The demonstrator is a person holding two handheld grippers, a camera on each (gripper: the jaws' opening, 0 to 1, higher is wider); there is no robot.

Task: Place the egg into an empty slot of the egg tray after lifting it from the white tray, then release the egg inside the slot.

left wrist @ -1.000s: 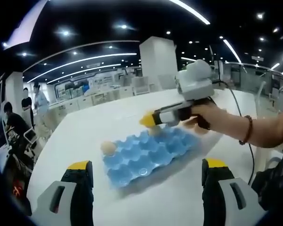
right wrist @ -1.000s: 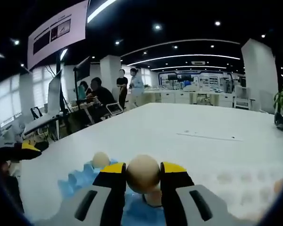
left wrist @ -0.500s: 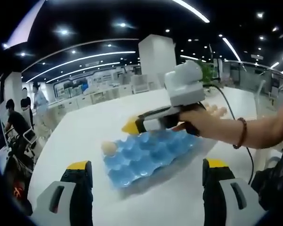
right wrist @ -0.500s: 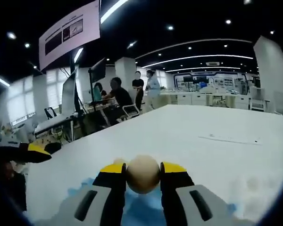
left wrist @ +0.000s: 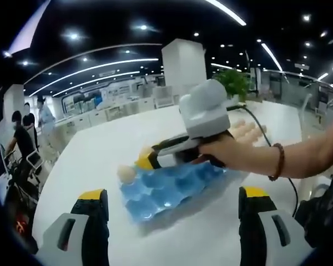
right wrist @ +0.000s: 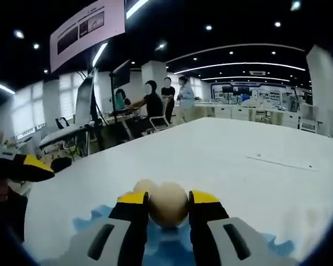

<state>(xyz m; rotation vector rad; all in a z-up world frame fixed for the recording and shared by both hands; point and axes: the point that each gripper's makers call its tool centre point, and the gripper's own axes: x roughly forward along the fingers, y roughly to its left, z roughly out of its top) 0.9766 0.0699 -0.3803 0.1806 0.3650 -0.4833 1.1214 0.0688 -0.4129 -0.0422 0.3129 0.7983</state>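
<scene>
Right gripper view looks along the right gripper (right wrist: 168, 206), whose yellow-tipped jaws are clenched on a beige egg (right wrist: 167, 204) held just above the blue egg tray (right wrist: 97, 224); a second egg (right wrist: 144, 186) peeks out right behind it. Left gripper view has the left gripper (left wrist: 172, 200) with its jaws spread wide apart and nothing between them, low over the white table (left wrist: 94, 160) — beyond them the right gripper (left wrist: 147, 161), in a person's hand (left wrist: 225, 151), reaches over the tray (left wrist: 169, 185), where one egg (left wrist: 126, 173) sits in a corner slot
</scene>
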